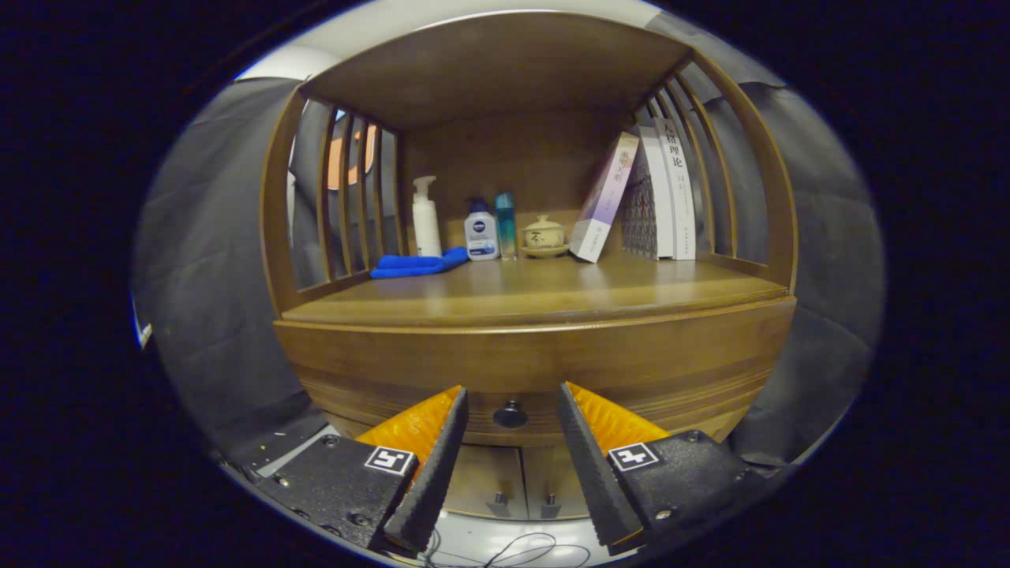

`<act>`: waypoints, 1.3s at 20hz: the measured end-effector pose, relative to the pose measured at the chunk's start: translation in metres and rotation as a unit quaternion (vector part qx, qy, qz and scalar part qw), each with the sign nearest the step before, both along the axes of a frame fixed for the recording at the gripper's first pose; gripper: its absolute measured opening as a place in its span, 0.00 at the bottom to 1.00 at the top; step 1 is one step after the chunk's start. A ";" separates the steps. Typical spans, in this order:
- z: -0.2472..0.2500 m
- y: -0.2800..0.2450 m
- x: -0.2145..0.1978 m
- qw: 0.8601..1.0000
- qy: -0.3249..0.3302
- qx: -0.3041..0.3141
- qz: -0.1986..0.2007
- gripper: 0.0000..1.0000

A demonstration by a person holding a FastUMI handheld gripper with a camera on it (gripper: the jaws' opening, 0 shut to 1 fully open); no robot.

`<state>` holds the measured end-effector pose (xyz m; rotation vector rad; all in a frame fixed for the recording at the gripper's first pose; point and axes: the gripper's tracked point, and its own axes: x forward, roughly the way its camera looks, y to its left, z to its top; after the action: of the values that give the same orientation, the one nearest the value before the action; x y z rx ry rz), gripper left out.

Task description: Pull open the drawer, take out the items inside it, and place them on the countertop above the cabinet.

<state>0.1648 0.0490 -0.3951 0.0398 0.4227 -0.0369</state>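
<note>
Gripper view: rides on gripper, faces cabinet front head-on, level with drawer, close in. Fingers spread apart, drawer knob just ahead between them. Looks slightly up across countertop to back shelf.

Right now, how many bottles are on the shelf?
3, side by side at the back: pump bottle, squat bottle, slim bottle. The open claw frames the drawer knob.
</note>
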 end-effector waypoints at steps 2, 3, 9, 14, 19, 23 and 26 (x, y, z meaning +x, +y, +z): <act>-0.012 0.001 0.004 1.000 0.008 -0.002 -0.005 0.72; -0.018 -0.001 0.005 1.000 0.013 -0.003 -0.009 0.71; -0.032 0.002 0.015 1.000 0.012 0.001 -0.017 0.49; -0.033 0.001 0.015 0.999 0.000 -0.017 -0.039 0.30; -0.034 0.001 0.013 1.000 -0.005 0.000 -0.030 0.22; -0.034 -0.001 0.010 1.000 0.003 -0.014 -0.026 0.20; -0.032 0.001 -0.004 0.999 0.004 -0.013 -0.029 0.20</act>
<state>0.1605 0.0501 -0.4270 0.0270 0.4292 -0.0997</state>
